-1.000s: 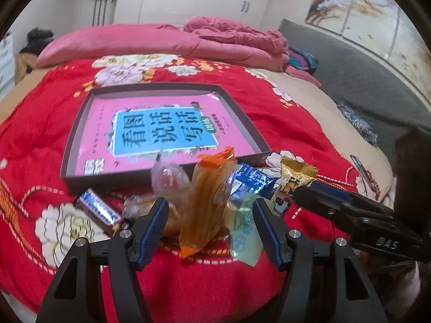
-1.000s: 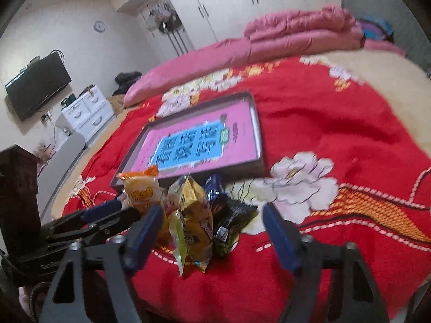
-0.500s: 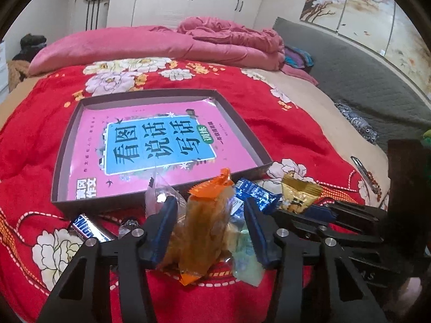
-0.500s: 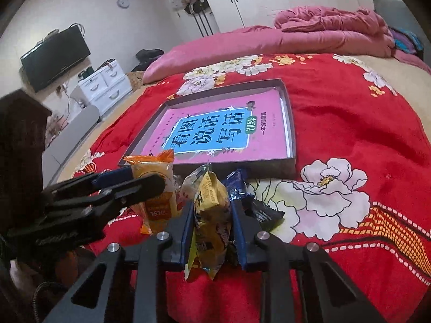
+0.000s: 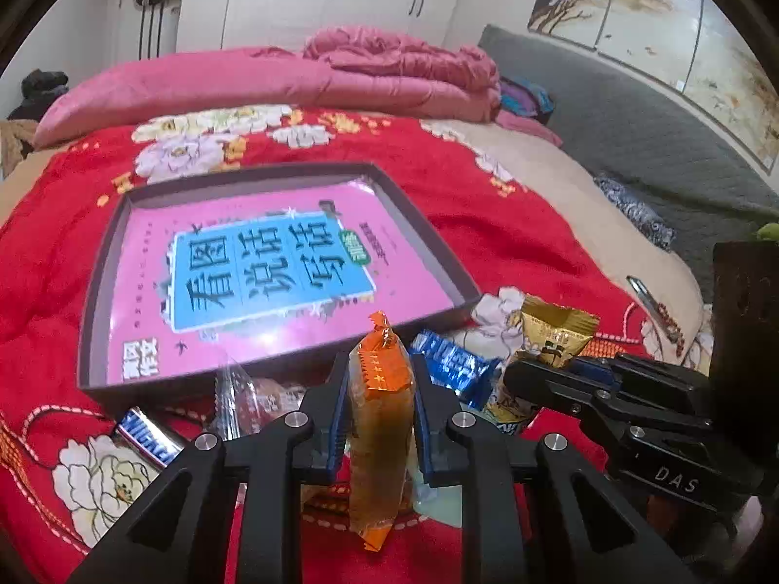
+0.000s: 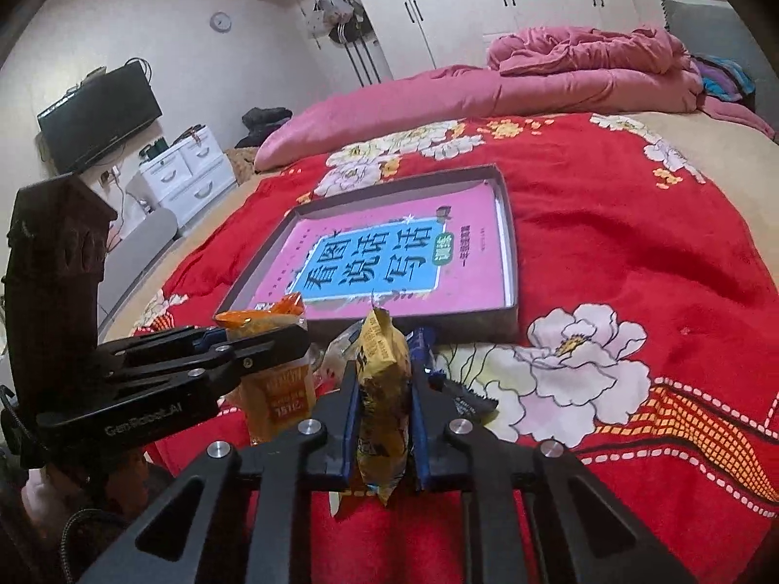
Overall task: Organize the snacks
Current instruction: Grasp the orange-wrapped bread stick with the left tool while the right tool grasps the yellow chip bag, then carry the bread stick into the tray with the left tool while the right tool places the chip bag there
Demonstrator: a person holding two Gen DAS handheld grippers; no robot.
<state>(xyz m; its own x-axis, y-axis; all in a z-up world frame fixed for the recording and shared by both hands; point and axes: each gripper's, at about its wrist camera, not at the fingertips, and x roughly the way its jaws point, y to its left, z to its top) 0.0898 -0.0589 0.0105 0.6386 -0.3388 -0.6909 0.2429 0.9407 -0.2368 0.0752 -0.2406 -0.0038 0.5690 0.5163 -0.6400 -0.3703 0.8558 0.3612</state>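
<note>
An orange snack packet (image 5: 379,389) stands upright between the pads of my left gripper (image 5: 380,370), whose jaws are closing and press on its sides. My right gripper (image 6: 384,374) is closing on a yellow snack packet (image 6: 382,355), pads tight against it. Each gripper shows in the other's view: the right gripper (image 5: 540,377) holds the yellow packet (image 5: 555,336), and the left gripper (image 6: 272,340) holds the orange packet (image 6: 280,394). Just beyond both lies a shallow dark box (image 5: 95,301) with a pink book (image 5: 272,263) inside.
Loose snacks lie on the red flowered blanket (image 6: 633,253) before the box: a blue packet (image 5: 453,360), a chocolate bar (image 5: 146,438), a clear-wrapped snack (image 5: 265,394), a black packet (image 6: 467,404). A pink duvet (image 5: 341,78) lies at the far end. A grey padded surface (image 5: 657,146) runs along the right.
Both grippers have gone from wide open to shut, the left on the orange packet and the right on the yellow one. Both packets now stand upright between the pads.
</note>
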